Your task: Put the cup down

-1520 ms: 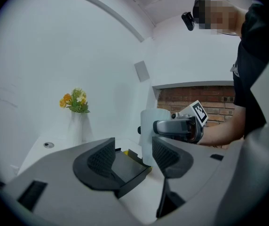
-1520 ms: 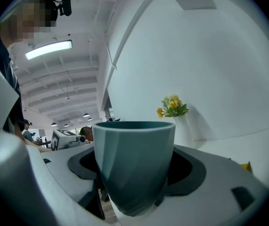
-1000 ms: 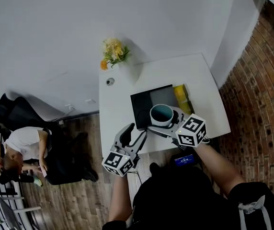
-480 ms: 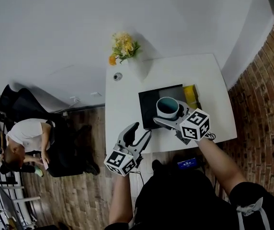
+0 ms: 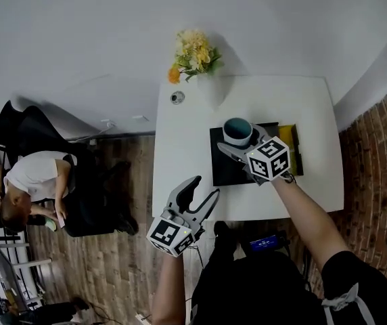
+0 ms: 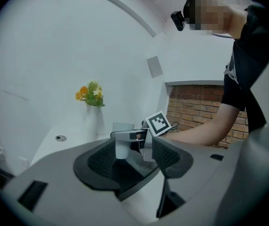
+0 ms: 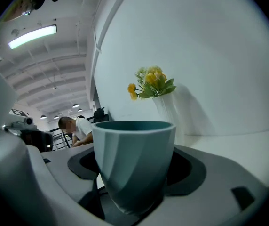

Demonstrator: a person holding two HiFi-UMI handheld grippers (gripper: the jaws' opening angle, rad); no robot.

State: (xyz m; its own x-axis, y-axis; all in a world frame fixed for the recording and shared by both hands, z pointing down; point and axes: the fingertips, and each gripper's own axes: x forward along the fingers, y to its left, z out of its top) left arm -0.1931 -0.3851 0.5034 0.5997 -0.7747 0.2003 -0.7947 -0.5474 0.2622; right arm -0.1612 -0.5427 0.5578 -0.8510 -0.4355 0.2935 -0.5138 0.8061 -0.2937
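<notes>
A pale teal cup [image 5: 237, 131] [image 7: 135, 161] with a dark teal inside is held upright between the jaws of my right gripper [image 5: 239, 147], which is shut on it above the far edge of a black mat [image 5: 229, 166] on the white table [image 5: 180, 161]. In the left gripper view the cup [image 6: 121, 144] shows ahead, clamped by the right gripper. My left gripper [image 5: 195, 193] [image 6: 130, 158] stands open and empty off the table's near left edge.
A white vase of yellow and orange flowers [image 5: 197, 54] stands at the table's far edge, a small round metal thing [image 5: 177, 97] to its left. A yellow object [image 5: 289, 147] lies right of the mat. A brick wall [image 5: 383, 181] runs along the right; a person [image 5: 34, 181] sits far left.
My right gripper has carried the cup away from me, from over the mat's near part to over its far edge. The left gripper stays open near the table's front.
</notes>
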